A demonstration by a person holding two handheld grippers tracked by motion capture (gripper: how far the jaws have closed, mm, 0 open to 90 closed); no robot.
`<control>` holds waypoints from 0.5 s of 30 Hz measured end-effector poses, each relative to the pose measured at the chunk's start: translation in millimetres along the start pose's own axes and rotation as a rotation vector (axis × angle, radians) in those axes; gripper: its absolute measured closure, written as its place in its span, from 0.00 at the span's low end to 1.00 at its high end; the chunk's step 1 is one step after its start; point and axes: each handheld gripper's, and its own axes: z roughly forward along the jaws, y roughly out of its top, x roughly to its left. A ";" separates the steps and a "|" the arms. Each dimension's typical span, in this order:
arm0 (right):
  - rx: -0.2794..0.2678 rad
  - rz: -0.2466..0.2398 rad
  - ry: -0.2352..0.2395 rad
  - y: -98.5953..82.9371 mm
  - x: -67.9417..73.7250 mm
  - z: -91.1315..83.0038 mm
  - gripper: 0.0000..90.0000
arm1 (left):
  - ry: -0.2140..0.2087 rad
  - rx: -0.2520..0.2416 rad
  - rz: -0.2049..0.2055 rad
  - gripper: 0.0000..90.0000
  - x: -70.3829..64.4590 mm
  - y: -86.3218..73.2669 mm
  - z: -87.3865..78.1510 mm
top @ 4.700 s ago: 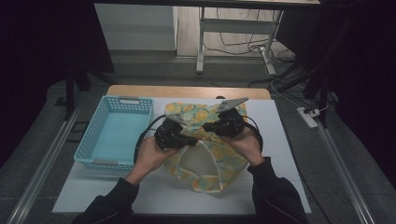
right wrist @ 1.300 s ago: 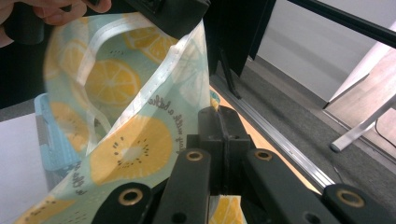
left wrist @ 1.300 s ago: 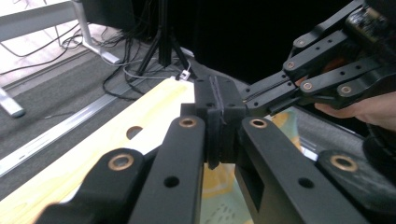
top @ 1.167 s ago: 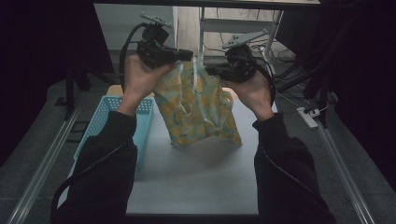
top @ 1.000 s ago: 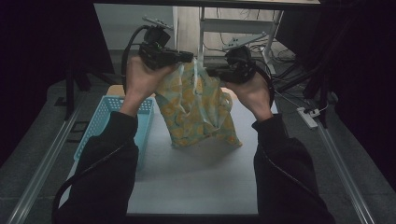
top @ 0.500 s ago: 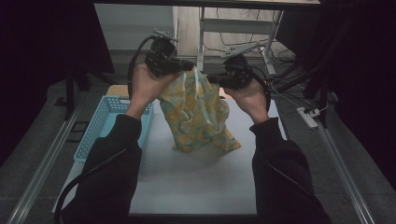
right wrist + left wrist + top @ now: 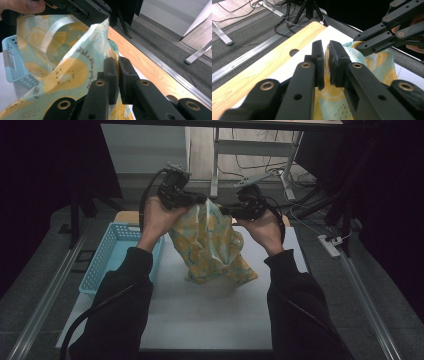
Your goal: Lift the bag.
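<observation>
Both hands have come down a little since before, and the bag (image 7: pixel 212 245) hangs lower, its bottom touching the table (image 7: pixel 200 315) near the middle. Left gripper (image 7: pixel 197 199) and right gripper (image 7: pixel 226 210) each pinch its top edge. Blue basket (image 7: pixel 112 257) sits by the left edge.

High view overhead, gripper views close, sharing bag (image 7: pixel 212 245)

White table (image 7: pixel 210 315) with blue basket (image 7: pixel 112 257) and lemon-print bag's (image 7: pixel 212 250) bottom.
</observation>
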 end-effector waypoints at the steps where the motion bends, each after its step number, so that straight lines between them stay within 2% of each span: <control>1: -0.004 0.003 0.001 -0.1 0.0 0.3 0.92 | -0.002 -0.003 0.000 0.87 0.3 -0.3 -0.3; 7: -0.015 0.025 0.009 0.3 -0.3 -0.5 0.81 | -0.013 -0.016 0.003 0.67 0.8 -1.8 -5.8; 15: -0.020 0.060 0.015 2.6 -0.3 -3.6 0.59 | 0.003 -0.019 0.052 0.41 -0.6 -6.4 -17.6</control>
